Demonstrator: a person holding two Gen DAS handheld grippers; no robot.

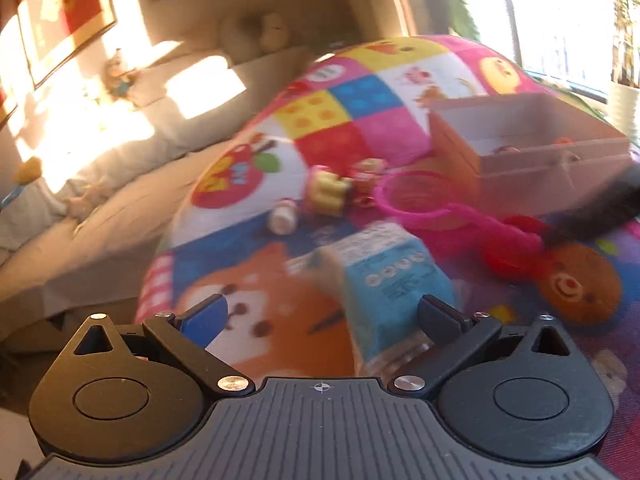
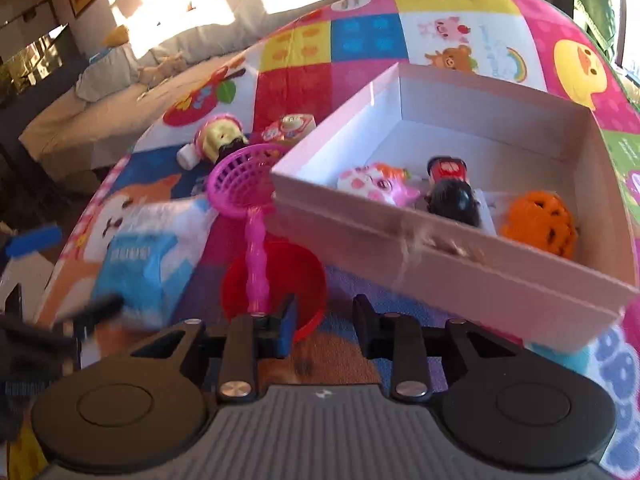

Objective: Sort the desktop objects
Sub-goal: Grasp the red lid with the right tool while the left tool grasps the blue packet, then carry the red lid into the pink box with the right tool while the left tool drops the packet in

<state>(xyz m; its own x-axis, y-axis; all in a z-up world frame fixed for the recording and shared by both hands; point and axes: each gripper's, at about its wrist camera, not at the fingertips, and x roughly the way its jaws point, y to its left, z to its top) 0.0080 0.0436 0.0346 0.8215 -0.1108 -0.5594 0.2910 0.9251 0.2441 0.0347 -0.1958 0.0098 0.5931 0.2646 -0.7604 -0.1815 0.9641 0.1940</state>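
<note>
A white box (image 2: 460,256) at centre right of the right wrist view holds a pink toy (image 2: 376,186), a doll (image 2: 452,192) and an orange ball (image 2: 540,224). Right gripper (image 2: 325,322) jaws stand narrowly apart, gripping nothing, above a red bowl (image 2: 276,276). Left gripper (image 1: 322,312) jaws gape wide beside a blue packet (image 1: 384,280).

Box (image 2: 460,264): on mat (image 2: 360,40), right side | in box: ball (image 2: 540,226), two figures | net (image 2: 244,180): left of box, handle over bowl (image 2: 296,276) | packet (image 2: 148,252): near left edge
</note>
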